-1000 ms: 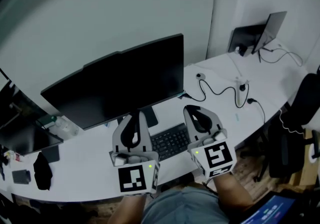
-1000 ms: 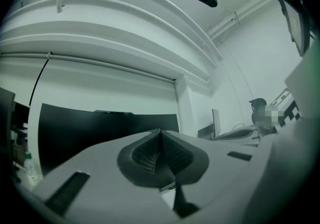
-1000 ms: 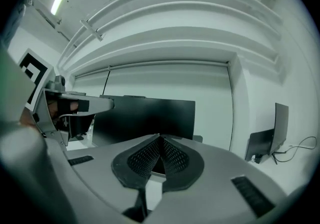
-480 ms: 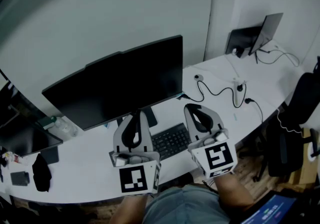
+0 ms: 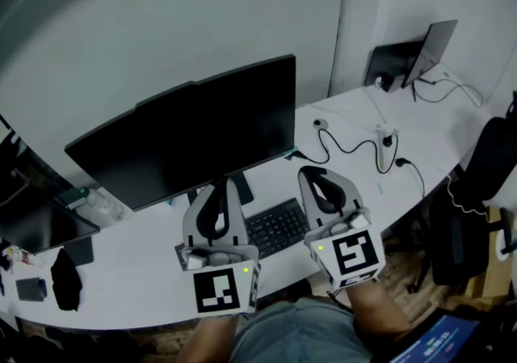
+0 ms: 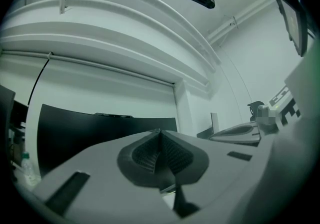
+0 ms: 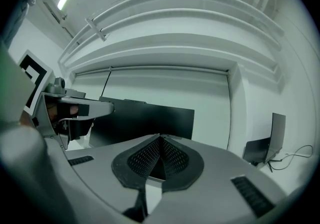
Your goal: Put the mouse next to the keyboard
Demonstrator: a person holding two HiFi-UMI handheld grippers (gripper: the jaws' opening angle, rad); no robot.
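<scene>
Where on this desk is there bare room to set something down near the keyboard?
Bare desk runs left of the keyboard to the black bundle. Another clear strip lies between the cables and the desk's right edge. Crowded: around the cables and under the monitor.

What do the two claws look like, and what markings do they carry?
The left claw and the right claw are pale grey shells with dark textured pads. Behind each sits a white cube with black square markers and a small green light.
</scene>
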